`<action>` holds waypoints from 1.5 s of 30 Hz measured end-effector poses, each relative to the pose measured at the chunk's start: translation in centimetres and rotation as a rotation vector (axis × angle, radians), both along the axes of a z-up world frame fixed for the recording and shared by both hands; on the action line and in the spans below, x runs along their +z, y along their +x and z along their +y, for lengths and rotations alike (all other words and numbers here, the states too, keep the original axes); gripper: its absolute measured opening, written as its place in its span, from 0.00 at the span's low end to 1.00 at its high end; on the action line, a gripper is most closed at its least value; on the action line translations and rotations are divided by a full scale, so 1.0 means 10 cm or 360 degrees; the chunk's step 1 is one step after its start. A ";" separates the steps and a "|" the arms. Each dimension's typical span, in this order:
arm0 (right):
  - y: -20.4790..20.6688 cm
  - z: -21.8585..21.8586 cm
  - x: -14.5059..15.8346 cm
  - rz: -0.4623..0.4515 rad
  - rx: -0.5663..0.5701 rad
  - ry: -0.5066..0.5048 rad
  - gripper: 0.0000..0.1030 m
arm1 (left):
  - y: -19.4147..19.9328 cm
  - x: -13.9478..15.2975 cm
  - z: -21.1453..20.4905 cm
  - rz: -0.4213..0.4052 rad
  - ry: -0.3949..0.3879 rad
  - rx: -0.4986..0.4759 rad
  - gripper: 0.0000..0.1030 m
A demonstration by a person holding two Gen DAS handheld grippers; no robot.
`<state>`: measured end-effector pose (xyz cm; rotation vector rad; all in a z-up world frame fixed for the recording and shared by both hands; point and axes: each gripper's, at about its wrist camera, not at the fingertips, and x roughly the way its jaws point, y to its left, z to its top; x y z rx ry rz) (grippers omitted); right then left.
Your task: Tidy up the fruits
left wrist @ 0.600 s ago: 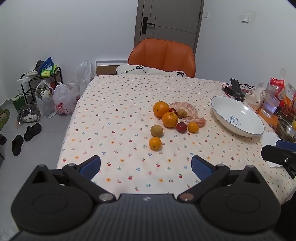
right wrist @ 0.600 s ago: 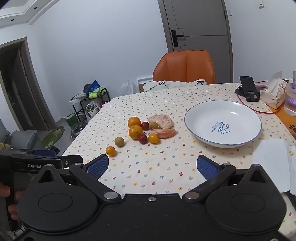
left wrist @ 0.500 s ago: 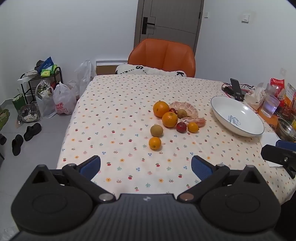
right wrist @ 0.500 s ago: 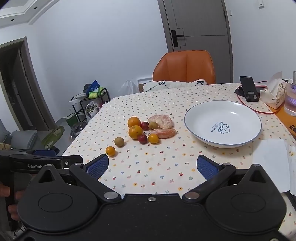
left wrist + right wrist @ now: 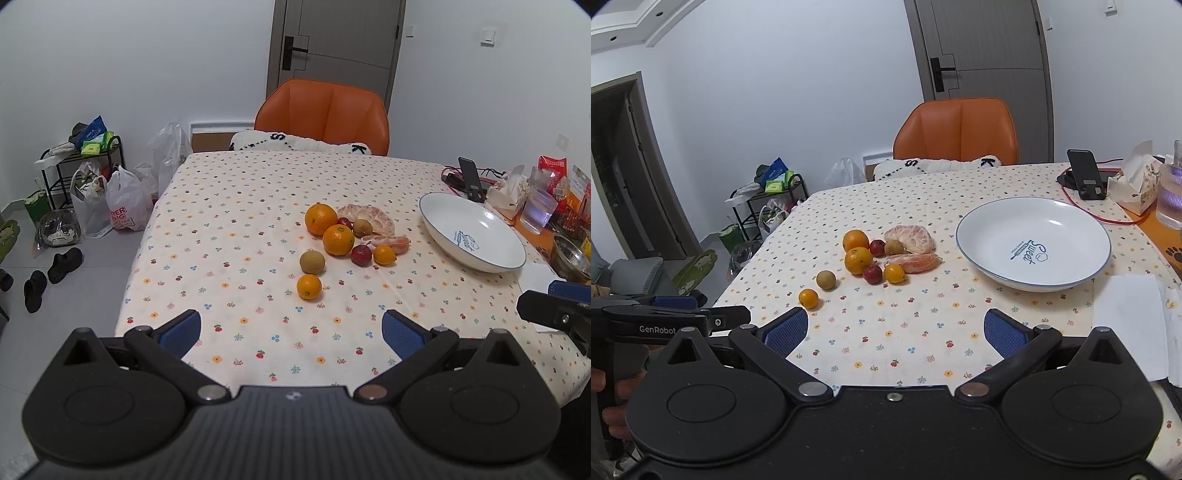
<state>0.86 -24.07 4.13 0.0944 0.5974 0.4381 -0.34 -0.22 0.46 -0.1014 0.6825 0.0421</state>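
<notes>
1. Fruits (image 5: 334, 240) clustered at frame centre on dotted tablecloth (image 5: 236, 229), left of empty white plate (image 5: 1052, 218).
2. Left gripper (image 5: 291, 330) spread wide, holding nothing, low in frame.
3. Right gripper (image 5: 894, 330) likewise wide, empty.

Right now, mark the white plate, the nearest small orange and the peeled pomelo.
white plate (image 5: 1067, 284), right wrist view, near rim.
nearest small orange (image 5: 309, 286), left wrist view, middle of its skin.
peeled pomelo (image 5: 916, 238), right wrist view, centre of the flesh.
</notes>
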 end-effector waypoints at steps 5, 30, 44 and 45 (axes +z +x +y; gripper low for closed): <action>0.01 0.00 0.00 0.0006 -0.0006 -0.0001 1.00 | 0.01 0.00 0.01 -0.0001 0.0000 -0.0001 1.00; 0.04 0.02 -0.01 0.0025 -0.0031 -0.0027 1.00 | 0.02 0.02 0.03 -0.0002 -0.0003 0.0008 1.00; 0.06 0.06 0.03 0.0020 -0.0025 -0.0047 1.00 | 0.02 0.02 0.06 -0.0027 -0.0015 0.0004 1.00; 0.06 0.07 0.03 0.0014 -0.0024 -0.0055 1.00 | 0.03 0.02 0.06 -0.0028 -0.0014 0.0003 1.00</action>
